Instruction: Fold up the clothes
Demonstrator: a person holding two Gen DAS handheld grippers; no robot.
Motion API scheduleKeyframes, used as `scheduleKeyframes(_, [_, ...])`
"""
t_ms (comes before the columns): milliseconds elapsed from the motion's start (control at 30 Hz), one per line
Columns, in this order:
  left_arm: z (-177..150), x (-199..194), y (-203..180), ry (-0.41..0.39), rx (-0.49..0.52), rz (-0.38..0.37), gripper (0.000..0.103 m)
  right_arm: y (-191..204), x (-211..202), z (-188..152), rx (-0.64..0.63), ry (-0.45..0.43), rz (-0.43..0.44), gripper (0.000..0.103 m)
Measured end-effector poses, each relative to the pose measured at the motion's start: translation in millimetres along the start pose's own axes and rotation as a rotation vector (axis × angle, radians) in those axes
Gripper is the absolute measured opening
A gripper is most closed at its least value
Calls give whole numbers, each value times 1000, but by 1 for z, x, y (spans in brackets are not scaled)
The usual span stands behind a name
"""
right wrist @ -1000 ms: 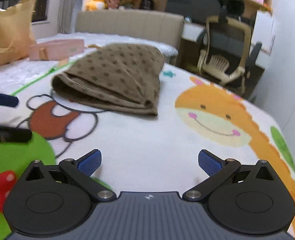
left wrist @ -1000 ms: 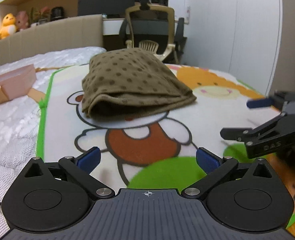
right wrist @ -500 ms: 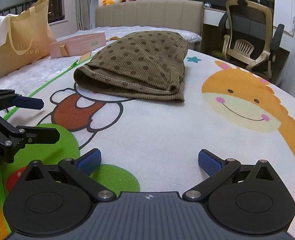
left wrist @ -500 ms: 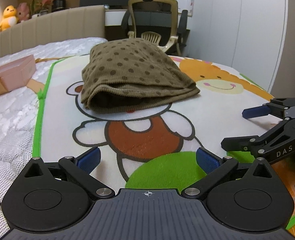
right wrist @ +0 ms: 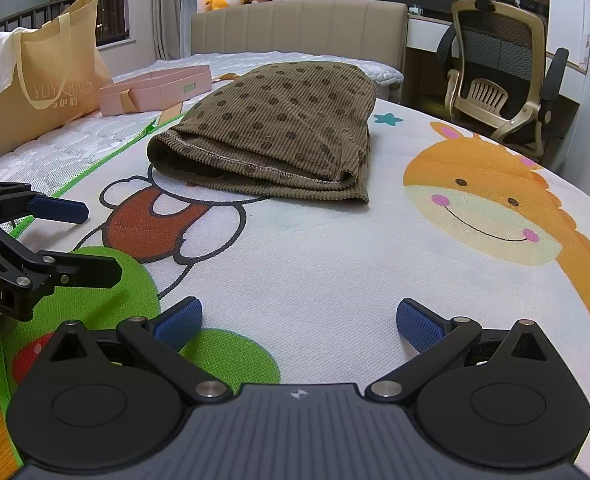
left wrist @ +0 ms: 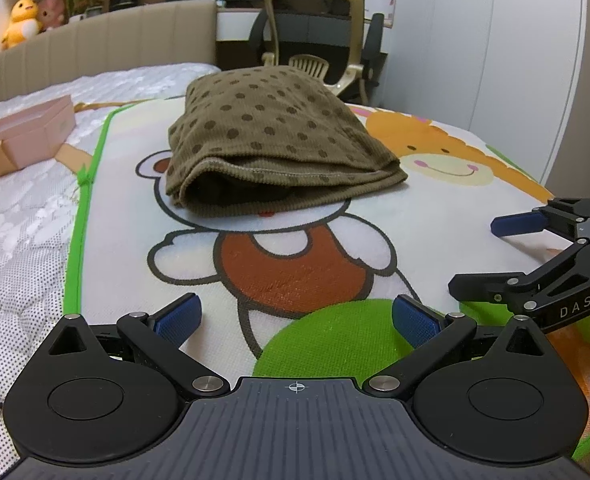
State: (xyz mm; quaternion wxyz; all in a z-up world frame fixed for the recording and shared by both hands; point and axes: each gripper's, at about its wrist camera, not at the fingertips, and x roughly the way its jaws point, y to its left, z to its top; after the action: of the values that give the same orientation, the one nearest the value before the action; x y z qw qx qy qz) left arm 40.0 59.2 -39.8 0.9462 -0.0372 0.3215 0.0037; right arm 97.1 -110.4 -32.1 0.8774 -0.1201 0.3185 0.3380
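Note:
A brown polka-dot garment point(left wrist: 275, 148) lies folded in a thick bundle on the cartoon play mat point(left wrist: 447, 208); it also shows in the right wrist view point(right wrist: 279, 132). My left gripper point(left wrist: 295, 316) is open and empty, low over the mat, well short of the garment. My right gripper point(right wrist: 299, 318) is open and empty too, short of the garment's near right corner. Each gripper shows in the other's view: the right gripper at the right edge point(left wrist: 491, 254), the left gripper at the left edge point(right wrist: 95, 240).
A pink gift box point(left wrist: 19, 140) lies on the white quilted bed to the left. A beige tote bag point(right wrist: 39, 68) stands by it. The padded headboard point(right wrist: 299, 24) with plush toys is at the back, an office chair point(right wrist: 499, 68) at the back right, a white wall on the right.
Both grippers have dropped lower and drawn back slightly toward the mat's near edge, staying open. The garment has not moved.

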Motion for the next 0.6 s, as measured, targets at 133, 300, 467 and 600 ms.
scheduleKeyframes(133, [0, 0, 1, -2, -5, -6, 103, 0, 0, 0, 0, 0, -1, 103])
scheduleKeyframes(300, [-1, 0, 1, -3, -5, -6, 103, 1, 1, 0, 0, 0, -2, 103])
scheduleKeyframes(467, [-1, 0, 0, -3, -6, -6, 103, 1, 1, 0, 1, 0, -3, 103])
scheduleKeyframes(600, [0, 0, 1, -4, -7, -5, 103, 1, 1, 1, 1, 0, -4, 103])
